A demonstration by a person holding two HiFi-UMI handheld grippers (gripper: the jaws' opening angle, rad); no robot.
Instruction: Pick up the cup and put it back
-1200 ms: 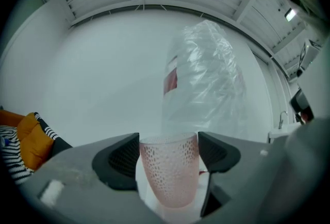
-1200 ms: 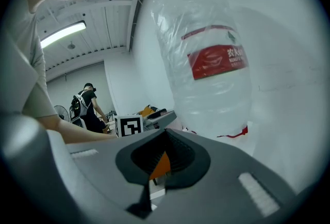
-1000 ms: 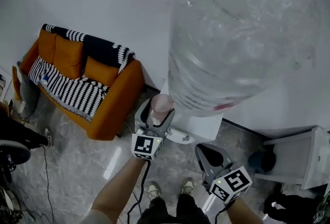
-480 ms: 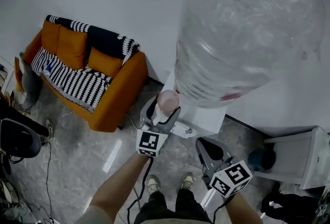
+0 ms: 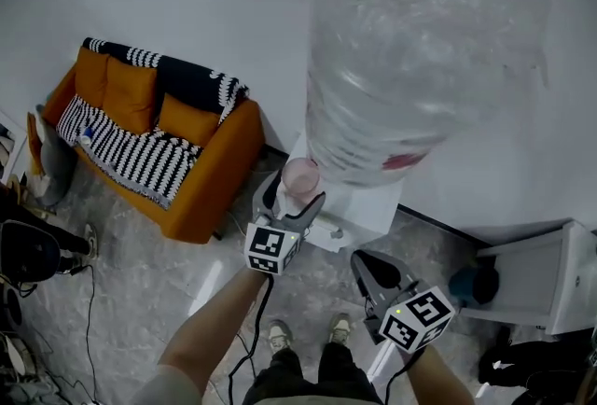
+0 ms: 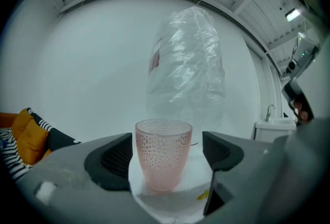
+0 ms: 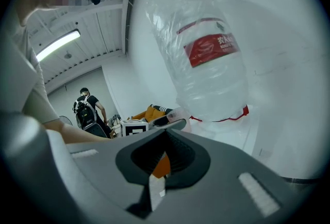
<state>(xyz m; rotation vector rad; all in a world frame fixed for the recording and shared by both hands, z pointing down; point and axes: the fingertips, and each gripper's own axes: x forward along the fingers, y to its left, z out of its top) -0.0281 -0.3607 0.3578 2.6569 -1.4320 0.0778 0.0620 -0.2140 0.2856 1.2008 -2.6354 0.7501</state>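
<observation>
Pink dimpled plastic cup (image 6: 163,153): stood upright on white dispenser top (image 5: 359,207). Left gripper (image 5: 291,198): jaws had just been opening, flanked the cup, pads clear. Right gripper (image 5: 367,268): jaws together, empty.

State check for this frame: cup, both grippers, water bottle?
cup: upright on the dispenser top, looks empty, ungripped.
left gripper: open, jaws have just been opening, cup between them with gaps either side.
right gripper: shut, nothing held.
water bottle: neck down on the dispenser; fill level unclear.
</observation>
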